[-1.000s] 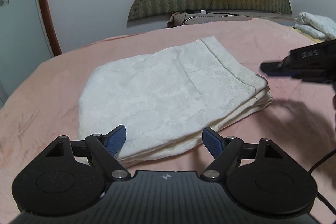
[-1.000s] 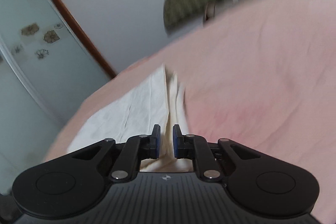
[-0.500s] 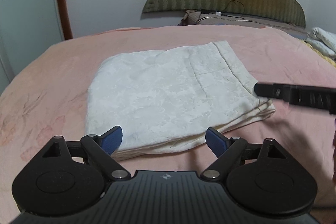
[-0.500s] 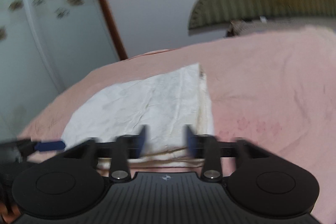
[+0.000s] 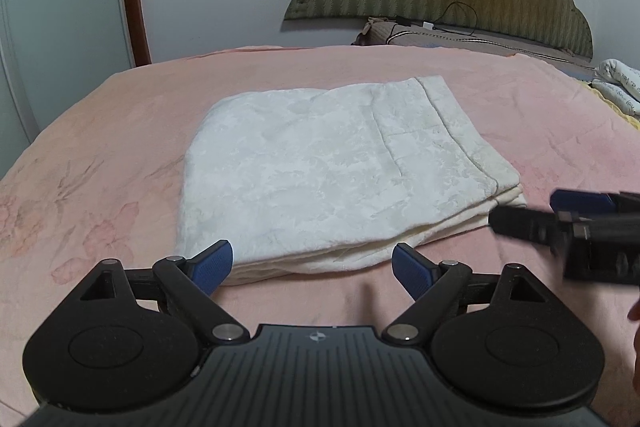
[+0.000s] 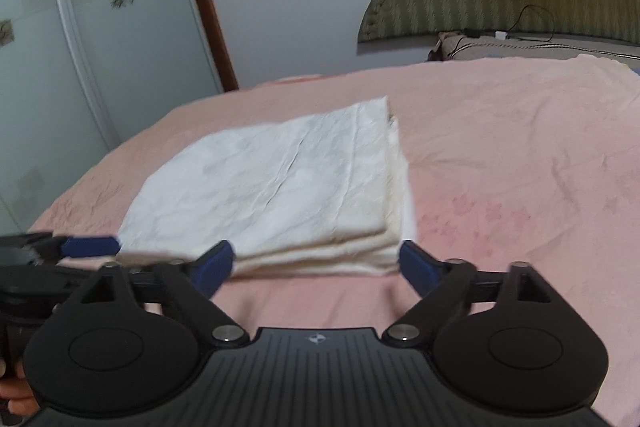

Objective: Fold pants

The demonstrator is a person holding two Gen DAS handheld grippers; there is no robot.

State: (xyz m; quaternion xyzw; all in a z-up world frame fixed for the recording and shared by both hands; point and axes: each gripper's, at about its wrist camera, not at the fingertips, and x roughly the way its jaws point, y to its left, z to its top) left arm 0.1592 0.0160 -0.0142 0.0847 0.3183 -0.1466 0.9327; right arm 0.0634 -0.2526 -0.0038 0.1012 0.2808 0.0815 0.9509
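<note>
The left hand-held gripper sits low in its frame, fingers spread wide and holding nothing, just short of the near edge of the pants. These lie mid-frame on the pink bed as a flat, layered white rectangle, so the folding looks finished or nearly so; the next move would call only for squaring the stacked edges, or none. To the right, the right hand-held gripper is equally spread and empty, close to the pants' right corner without touching.

Right gripper blurred, cut by frame edge; white bedding cropped; pants' right edge smeared.
</note>
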